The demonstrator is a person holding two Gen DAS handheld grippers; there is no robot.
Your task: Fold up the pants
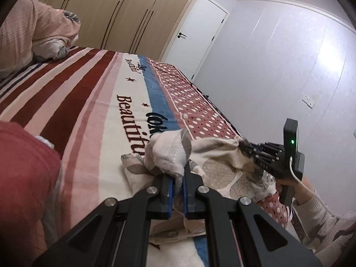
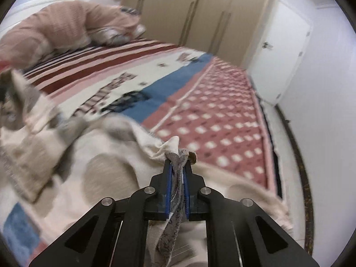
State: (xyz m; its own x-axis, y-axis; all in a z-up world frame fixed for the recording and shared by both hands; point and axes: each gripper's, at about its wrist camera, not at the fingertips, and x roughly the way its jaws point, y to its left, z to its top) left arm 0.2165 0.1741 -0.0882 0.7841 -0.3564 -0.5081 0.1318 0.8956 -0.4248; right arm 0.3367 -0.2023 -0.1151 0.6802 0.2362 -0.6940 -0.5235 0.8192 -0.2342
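- Left hand-held gripper point(image 1: 177, 183) — pressed together on a bunched edge of the pants point(image 1: 220, 171); fabric wad sticks up past the tips.
- Right hand-held gripper point(image 2: 178, 170) — pinching another bit of the pants point(image 2: 106, 169) edge, a strip of cloth trailing back between the pads.
- Pants: cream with grey-beige blotches, lying at the near end of the bed point(image 1: 93, 102), edge lifted between the two grips, rest slack on the bedspread.
- Risk, my read: left grip holds a thick wad, so layers may slip out unevenly and skew the fold.
- Risk: cloth sags between the grips — if the two drift apart unevenly the edge twists; right view is motion-blurred, so fast motion could tug fabric loose.
- Risk: the near part hangs by the bed edge and may slide off.
- Counts: pants one, hand-held grippers two, bed one, pink bedding heap point(image 1: 33, 31) at far left one, wardrobe point(image 1: 124, 11) one, door point(image 1: 195, 33) one.
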